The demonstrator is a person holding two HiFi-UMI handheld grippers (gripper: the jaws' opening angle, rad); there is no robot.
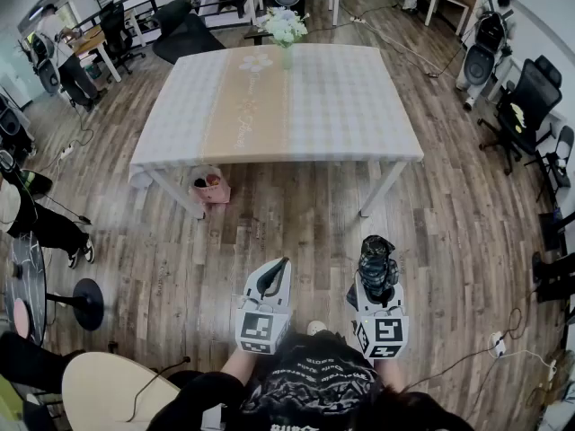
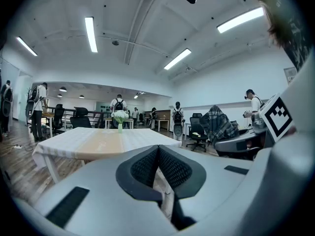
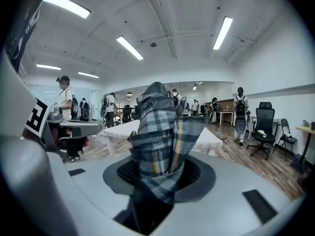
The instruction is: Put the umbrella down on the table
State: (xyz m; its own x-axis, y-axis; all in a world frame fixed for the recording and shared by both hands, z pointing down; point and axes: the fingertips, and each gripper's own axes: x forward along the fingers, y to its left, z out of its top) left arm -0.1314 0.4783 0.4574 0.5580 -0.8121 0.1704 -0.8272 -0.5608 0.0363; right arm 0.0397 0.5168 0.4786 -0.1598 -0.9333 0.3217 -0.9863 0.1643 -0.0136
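A folded plaid umbrella (image 1: 377, 266) (image 3: 161, 136) stands up out of my right gripper (image 1: 378, 281), whose jaws are shut on it. In the right gripper view the dark checked fabric fills the space between the pads. My left gripper (image 1: 270, 281) (image 2: 158, 162) is beside it on the left, its jaws closed together with nothing between them. Both grippers hover over the wooden floor, short of the table (image 1: 359, 124), which has a pale checked cloth with a tan runner. The table (image 2: 88, 141) lies ahead in the left gripper view and, partly hidden by the umbrella, the table (image 3: 118, 129) also shows in the right gripper view.
A vase of white flowers (image 1: 284, 30) stands at the table's far edge. A pink bag (image 1: 211, 187) sits under the table's near left side. Office chairs (image 1: 526, 97), desks and several people ring the room. A round stool (image 1: 112, 389) is at my lower left.
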